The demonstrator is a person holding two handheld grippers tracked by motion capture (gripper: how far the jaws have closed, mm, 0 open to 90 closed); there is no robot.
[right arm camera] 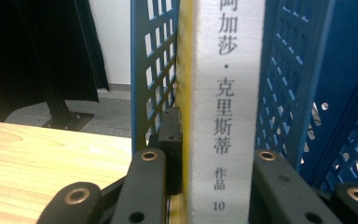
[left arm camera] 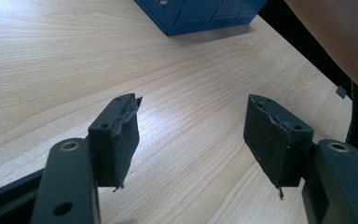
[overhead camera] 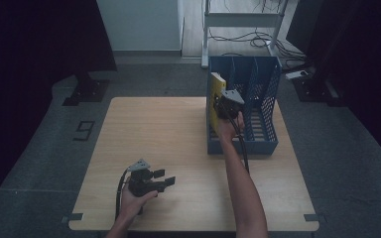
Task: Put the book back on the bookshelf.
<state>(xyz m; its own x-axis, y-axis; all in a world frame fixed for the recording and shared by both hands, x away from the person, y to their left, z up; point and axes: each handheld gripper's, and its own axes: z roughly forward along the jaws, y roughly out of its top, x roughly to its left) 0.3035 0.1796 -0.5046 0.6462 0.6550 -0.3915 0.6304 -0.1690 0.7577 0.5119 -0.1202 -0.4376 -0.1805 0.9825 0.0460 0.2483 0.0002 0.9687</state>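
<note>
The right gripper [right arm camera: 205, 172] clamps the book [right arm camera: 226, 93] inside the rack's [overhead camera: 265, 144] leftmost slot; the left gripper [left arm camera: 191, 135] gapes empty.

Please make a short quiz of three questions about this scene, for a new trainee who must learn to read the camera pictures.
1. True or false: the left gripper is shut on a thing.
2. What does the right gripper clamp? A) a cable B) a book with a white spine and a yellow cover C) a cup
3. In which compartment of the blue file rack does the book stand, as the high view shows it?

Key:
1. False: its jaws stand open above the bare wooden table.
2. B.
3. The leftmost one, upright against the left wall.
</note>
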